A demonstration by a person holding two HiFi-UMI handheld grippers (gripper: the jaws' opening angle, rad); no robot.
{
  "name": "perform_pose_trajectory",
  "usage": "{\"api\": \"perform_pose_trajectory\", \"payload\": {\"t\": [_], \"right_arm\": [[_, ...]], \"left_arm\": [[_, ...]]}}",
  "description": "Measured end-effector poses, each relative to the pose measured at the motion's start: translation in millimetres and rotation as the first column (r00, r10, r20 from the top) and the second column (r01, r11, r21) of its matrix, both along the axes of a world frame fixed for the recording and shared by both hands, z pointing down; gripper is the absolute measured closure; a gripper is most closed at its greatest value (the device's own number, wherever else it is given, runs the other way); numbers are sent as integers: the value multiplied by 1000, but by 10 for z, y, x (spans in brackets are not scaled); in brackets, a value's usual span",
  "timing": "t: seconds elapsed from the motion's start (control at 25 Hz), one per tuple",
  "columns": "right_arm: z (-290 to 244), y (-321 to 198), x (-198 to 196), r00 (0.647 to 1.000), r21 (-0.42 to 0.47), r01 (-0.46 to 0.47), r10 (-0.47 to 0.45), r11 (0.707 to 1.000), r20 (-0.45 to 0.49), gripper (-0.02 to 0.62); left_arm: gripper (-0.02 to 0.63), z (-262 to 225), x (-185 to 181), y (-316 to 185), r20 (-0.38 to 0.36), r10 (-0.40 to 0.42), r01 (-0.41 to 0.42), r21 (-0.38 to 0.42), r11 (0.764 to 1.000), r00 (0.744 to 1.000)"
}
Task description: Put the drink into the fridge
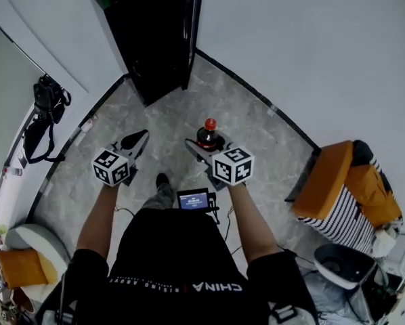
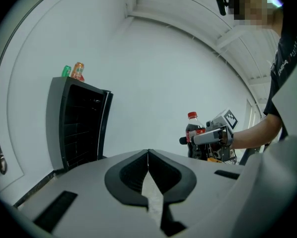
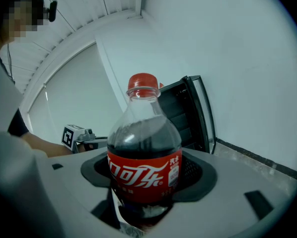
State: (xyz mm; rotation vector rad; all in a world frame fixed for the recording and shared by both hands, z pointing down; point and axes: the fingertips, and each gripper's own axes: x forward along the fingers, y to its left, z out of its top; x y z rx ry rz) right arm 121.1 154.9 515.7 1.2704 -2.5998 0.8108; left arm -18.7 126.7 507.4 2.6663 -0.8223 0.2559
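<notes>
Both well short of the fridge: left gripper closed, right gripper clamping the bottle.

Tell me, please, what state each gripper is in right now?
Left gripper: closed, holding nothing.
Right gripper: closed on the cola bottle.

The bottle bears Coca-Cola script (in Chinese); the shirt reads CHINA

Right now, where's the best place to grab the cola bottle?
The cola bottle: take its wide labelled middle from the side, jaws level, as the right gripper holds it. It stands upright, and its neck tapers, so a grip there could slip.
</notes>
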Motion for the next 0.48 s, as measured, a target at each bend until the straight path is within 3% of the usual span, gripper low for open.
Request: {"api": "perform_pose_trajectory", "payload": {"t": [0.48], "right_arm": [[-102, -1150, -348, 996, 10, -86, 86, 996, -12, 276]], "left_arm": [[594, -24, -393, -1199, -8, 80, -80, 16, 997, 997]]}}
